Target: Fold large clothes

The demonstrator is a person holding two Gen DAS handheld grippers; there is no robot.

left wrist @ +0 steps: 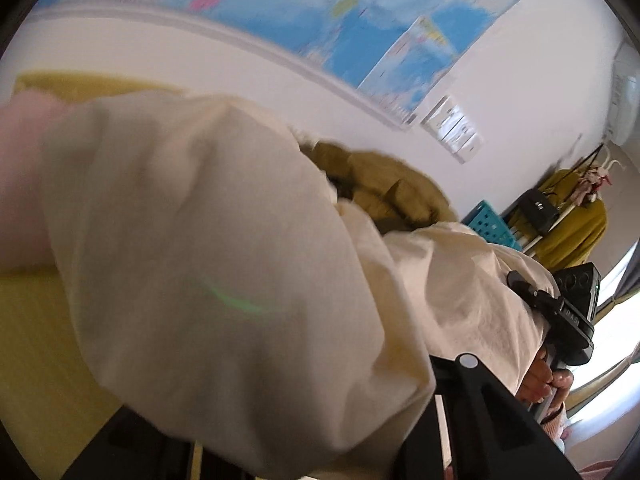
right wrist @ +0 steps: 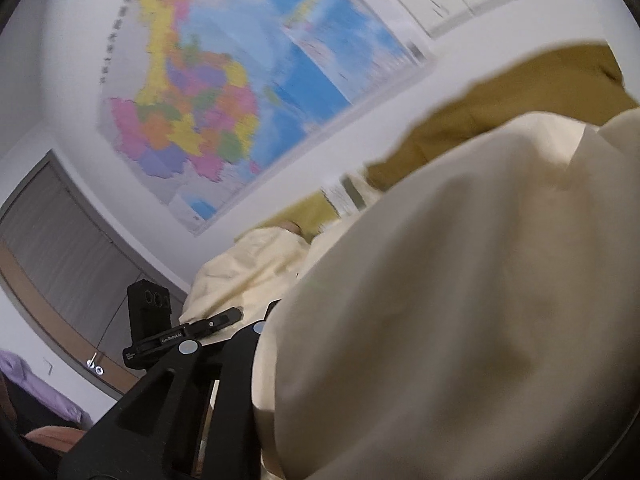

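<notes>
A large cream garment [left wrist: 208, 240] hangs bunched in the air and fills most of both views [right wrist: 440, 320]. It drapes over my left gripper's fingers in the left wrist view, where only the black linkage [left wrist: 480, 392] shows. In the right wrist view, my left gripper [right wrist: 236, 315] has its tip buried in the cream cloth. My right gripper [left wrist: 520, 282] also bites into the garment's edge, with a hand [left wrist: 548, 380] below it. Both pairs of fingertips are hidden by fabric. An olive garment [left wrist: 384, 188] lies behind the cream one.
A yellow bed surface [left wrist: 32, 340] lies below at the left. A map [right wrist: 208, 92] hangs on the white wall. A teal basket [left wrist: 492, 224] and a rack with a mustard garment [left wrist: 572, 224] stand far right. A grey door [right wrist: 60, 248] is at the left.
</notes>
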